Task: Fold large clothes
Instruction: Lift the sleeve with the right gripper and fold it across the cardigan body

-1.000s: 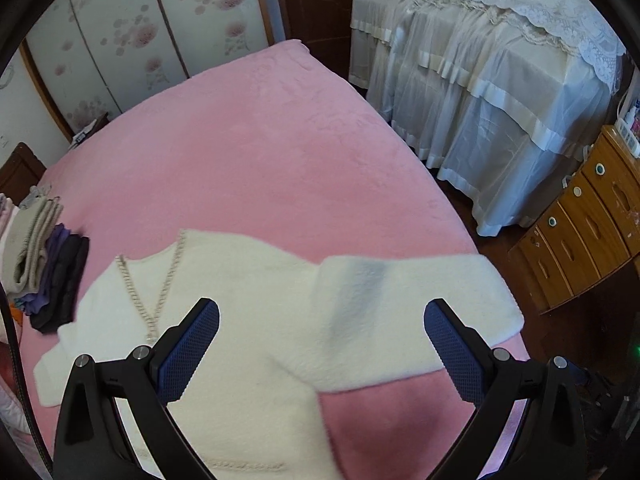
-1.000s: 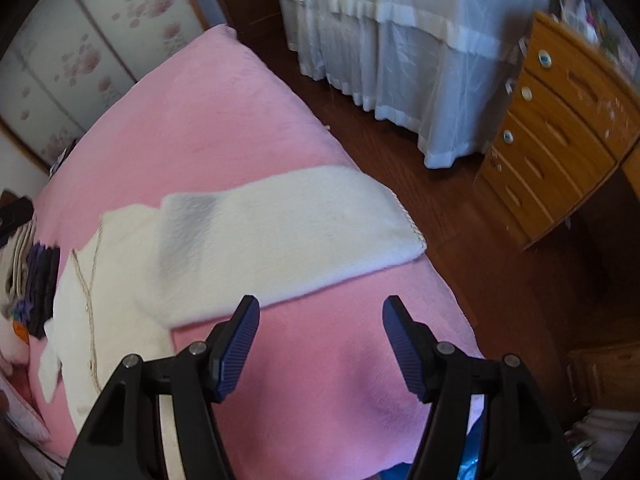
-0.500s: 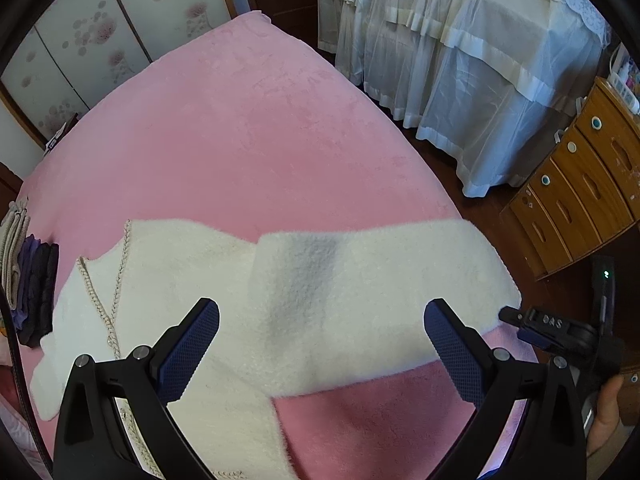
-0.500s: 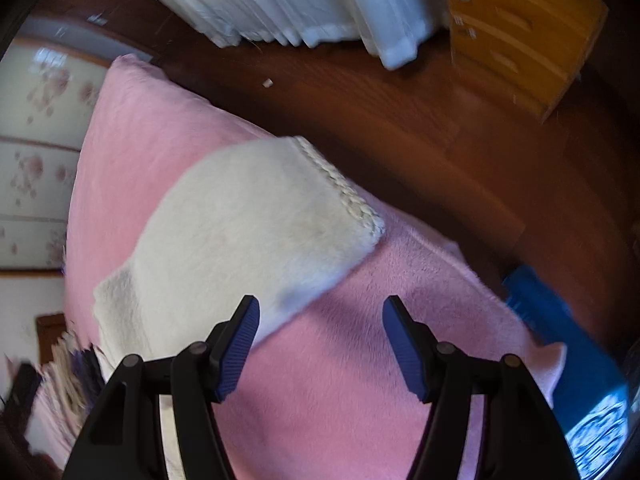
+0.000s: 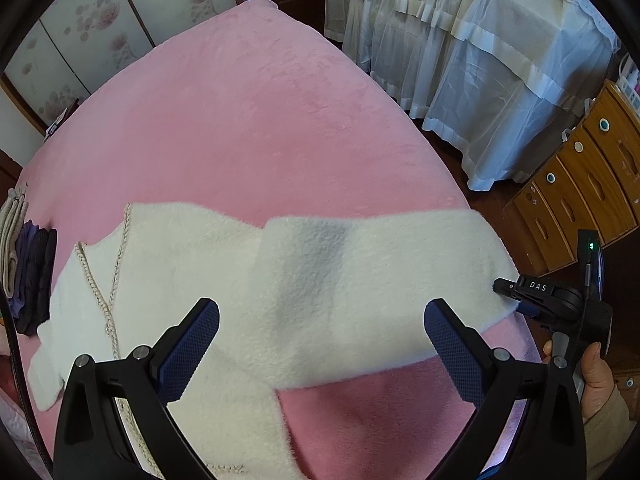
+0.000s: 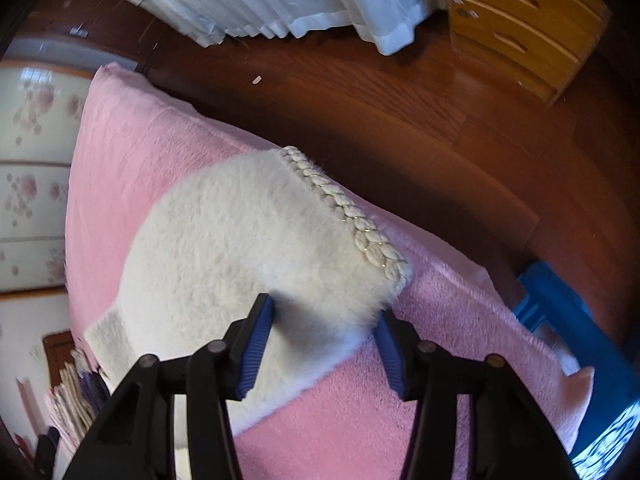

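sweater: my white fuzzy sweater [image 5: 224, 304] lay flat on the pink bed [image 5: 248, 128], front up, braided trim down its opening, near the bed's near edge.
sleeve: one sleeve [image 5: 376, 280] stretched sideways from the sweater body across the bed toward the bed's right edge; a faint grey patch showed mid-sleeve.
cuff: braided cuff [image 6: 352, 216] sat at the sleeve end, right at the bed edge next to the wooden floor [image 6: 400, 112].
right gripper: my right gripper [image 6: 326, 334] pointed steeply down at the cuff end of the sleeve; jaws had just been closing, now about half apart, with the sleeve's fuzzy edge between them. Left pad sat against the pile, right pad at the sleeve's corner; no firm pinch visible, cloth not lifted.
right hand: in the left wrist view my right hand [image 5: 596, 380] held that gripper's handle at the bed's right edge, tip touching the sleeve end.
left gripper: my left gripper [image 5: 320, 344] hung above the sleeve where it met the sweater body; jaws wide apart, nothing in them, not touching cloth.
folded stack: small pile of folded clothes [image 5: 28, 264], beige and dark purple, on the bed just beside the sweater's far shoulder.
surroundings: second bed under a white lace cover [image 5: 480, 60] beyond the pink bed; wooden drawers [image 5: 580, 200] off its right edge; a blue thing [image 6: 568, 320], unclear what, on the floor by the bed corner.
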A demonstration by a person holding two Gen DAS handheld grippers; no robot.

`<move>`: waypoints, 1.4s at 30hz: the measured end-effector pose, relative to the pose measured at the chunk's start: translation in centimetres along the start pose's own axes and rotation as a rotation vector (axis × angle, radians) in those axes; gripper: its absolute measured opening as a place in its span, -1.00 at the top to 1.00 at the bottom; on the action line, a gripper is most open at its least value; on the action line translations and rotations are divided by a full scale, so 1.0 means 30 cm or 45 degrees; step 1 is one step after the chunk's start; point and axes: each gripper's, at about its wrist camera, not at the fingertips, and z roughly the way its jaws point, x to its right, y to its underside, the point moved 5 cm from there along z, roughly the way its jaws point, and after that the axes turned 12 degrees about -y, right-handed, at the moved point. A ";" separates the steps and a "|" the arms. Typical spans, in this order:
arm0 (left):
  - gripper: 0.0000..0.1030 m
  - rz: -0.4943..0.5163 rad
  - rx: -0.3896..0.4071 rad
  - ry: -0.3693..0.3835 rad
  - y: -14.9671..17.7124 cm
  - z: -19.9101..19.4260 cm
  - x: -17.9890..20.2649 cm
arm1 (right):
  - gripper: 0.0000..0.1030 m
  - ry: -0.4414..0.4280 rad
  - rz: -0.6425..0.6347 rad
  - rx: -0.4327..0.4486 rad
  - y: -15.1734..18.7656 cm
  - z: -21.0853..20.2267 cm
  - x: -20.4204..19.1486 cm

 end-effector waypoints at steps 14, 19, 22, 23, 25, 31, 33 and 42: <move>-0.98 -0.034 -0.007 -0.035 0.024 -0.018 -0.069 | 0.77 -0.103 -0.317 0.208 0.054 -0.197 -0.205; -0.98 -0.084 0.009 -0.033 0.038 -0.064 -0.141 | 0.77 -0.138 -0.573 0.247 0.148 -0.295 -0.422; -0.98 -0.116 0.024 -0.030 0.058 -0.100 -0.208 | 0.77 -0.172 -0.715 0.258 0.233 -0.330 -0.554; -0.98 -0.126 0.031 -0.032 0.065 -0.110 -0.235 | 0.77 -0.184 -0.759 0.261 0.270 -0.338 -0.601; -0.98 -0.156 0.052 -0.044 0.085 -0.133 -0.308 | 0.77 -0.200 -0.825 0.259 0.340 -0.345 -0.671; -0.98 -0.292 0.085 -0.071 0.167 -0.144 -0.603 | 0.77 -0.211 -1.008 0.190 0.585 -0.253 -0.854; -0.98 -0.335 0.081 -0.081 0.204 -0.121 -0.706 | 0.77 -0.204 -1.040 0.147 0.662 -0.193 -0.911; -0.98 -0.482 0.004 -0.031 0.379 0.130 -1.091 | 0.77 -0.113 -1.211 0.056 0.973 0.180 -1.083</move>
